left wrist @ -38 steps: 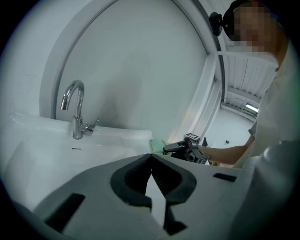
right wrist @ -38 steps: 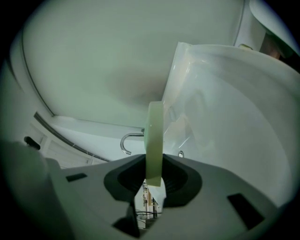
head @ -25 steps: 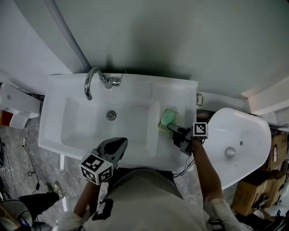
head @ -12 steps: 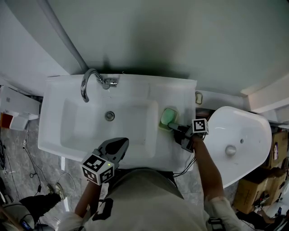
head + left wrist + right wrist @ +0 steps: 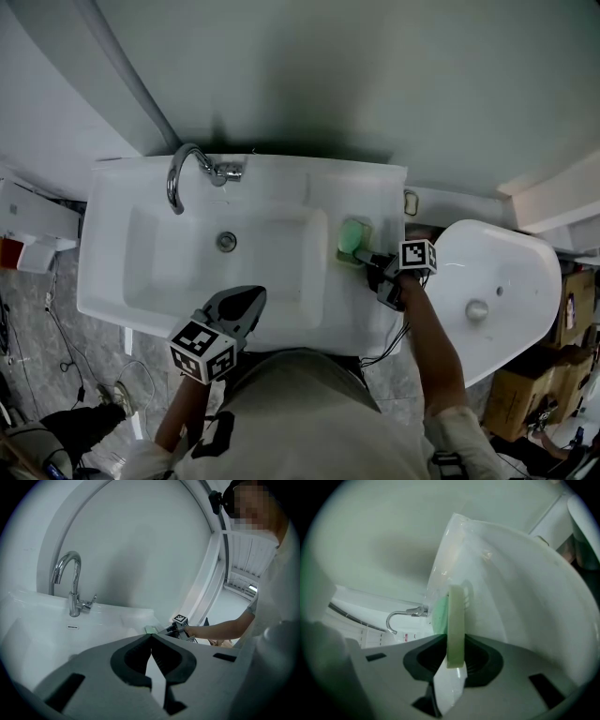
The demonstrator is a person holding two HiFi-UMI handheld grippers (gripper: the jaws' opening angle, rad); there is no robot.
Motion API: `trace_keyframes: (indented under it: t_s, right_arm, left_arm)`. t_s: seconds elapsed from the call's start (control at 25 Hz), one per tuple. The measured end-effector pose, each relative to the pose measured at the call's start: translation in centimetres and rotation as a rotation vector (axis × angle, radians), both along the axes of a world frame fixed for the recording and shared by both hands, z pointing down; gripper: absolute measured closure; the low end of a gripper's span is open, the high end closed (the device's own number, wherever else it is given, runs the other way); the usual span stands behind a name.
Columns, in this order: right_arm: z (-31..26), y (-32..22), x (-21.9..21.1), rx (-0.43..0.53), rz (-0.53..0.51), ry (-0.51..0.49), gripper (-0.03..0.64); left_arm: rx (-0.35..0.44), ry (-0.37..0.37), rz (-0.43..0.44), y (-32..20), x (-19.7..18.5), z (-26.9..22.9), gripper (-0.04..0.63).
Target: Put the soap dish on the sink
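The right gripper (image 5: 364,261), jaws just easing open, is pinching the seemingly light, stiff, probably slippery soap dish (image 5: 353,239) by its thin rim.

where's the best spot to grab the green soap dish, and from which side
Pinch the soap dish by its thin rim at the near short end, coming from the front right of the sink: it is shallow and wide, so likely only the rim fits between jaws.

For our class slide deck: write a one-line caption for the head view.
Right gripper holds green soap dish at sink's right ledge; left gripper hovers shut.
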State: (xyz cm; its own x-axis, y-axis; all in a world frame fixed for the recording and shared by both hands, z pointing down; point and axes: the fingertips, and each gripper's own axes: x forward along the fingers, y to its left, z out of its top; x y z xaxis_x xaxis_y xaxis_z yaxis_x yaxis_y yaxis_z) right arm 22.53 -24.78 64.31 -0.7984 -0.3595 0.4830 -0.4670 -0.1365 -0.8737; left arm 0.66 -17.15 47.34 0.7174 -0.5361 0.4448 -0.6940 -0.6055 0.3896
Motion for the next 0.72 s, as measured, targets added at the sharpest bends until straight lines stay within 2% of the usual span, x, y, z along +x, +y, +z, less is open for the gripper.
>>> trace_keyframes:
  t_s: [0.24, 0.4, 0.52, 0.72]
  right_arm:
    - [0.1, -0.9, 1.9, 0.006, 0.068, 0.137, 0.516]
    - [-0.8, -1.4, 2.7, 0.05, 0.105, 0.206, 0.409]
    - [-1.3, -1.2, 3.0, 0.091, 0.079, 0.291, 0.322]
    - [-1.7, -0.2, 3.0, 0.163, -0.02, 0.479, 0.271]
  left_arm:
    - [0.001, -0.001, 0.003, -0.1, -0.3, 0.1, 0.575]
    - [0.003, -0.003, 0.008, -0.1, -0.4, 0.0, 0.575]
    - [0.001, -0.003, 0.011, 0.0, -0.4, 0.0, 0.575]
    - [0.005, -0.004, 0.02, 0.1, -0.3, -0.1, 0.575]
